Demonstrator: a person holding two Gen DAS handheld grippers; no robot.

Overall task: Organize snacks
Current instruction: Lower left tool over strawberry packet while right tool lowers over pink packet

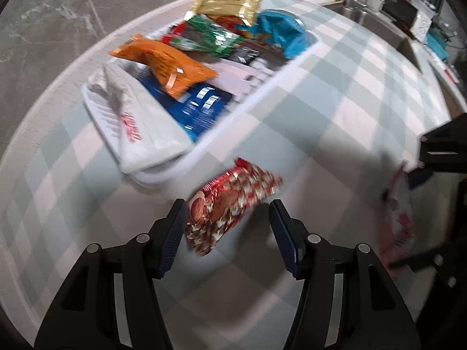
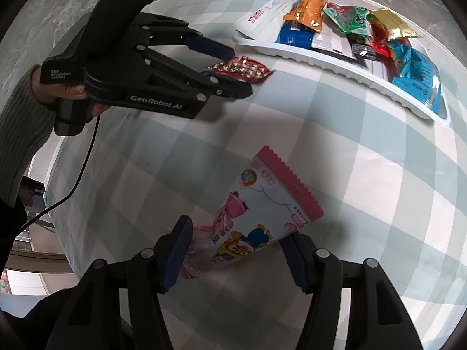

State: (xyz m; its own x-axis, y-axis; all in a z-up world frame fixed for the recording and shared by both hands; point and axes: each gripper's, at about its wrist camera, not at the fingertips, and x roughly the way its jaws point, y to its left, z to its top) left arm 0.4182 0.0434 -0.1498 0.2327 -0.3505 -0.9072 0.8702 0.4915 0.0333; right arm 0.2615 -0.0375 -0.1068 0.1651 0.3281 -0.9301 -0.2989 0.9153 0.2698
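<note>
The left wrist view is motion-blurred, so print on the red packet [image 1: 230, 204] cannot be read, though nut pictures show on it. The packet lies on the checked cloth of the table [image 1: 335, 134] just beside the long near wall of the white tray [image 1: 262, 90]. Its long axis runs diagonally away from the left gripper [image 1: 227, 239], far end toward the tray. The left gripper's fingers [image 1: 172, 239] are spread, one on each side of the packet's near end. Whether the left finger touches it cannot be told; the right one stands clear.

In the right wrist view the pink cartoon pouch [image 2: 256, 218] lies on the cloth nearer the table's front edge, well apart from the tray [image 2: 379, 87]. Its ridged pink seal end points away and right; its near end is partly hidden behind the fingers [image 2: 178, 250] of the right gripper [image 2: 236, 256]. These fingers are spread about the pouch's near end, and contact cannot be confirmed.

The tray holds overlapping snacks: a white bag [image 1: 140, 122], an orange packet [image 1: 166, 64], a dark blue packet [image 1: 201, 108], a green packet [image 1: 210, 35], a gold packet [image 1: 230, 7] and a light blue bag [image 1: 280, 29]. Items beneath them are mostly covered. The tray's right end is cut short by the lens rim in the right view.
</note>
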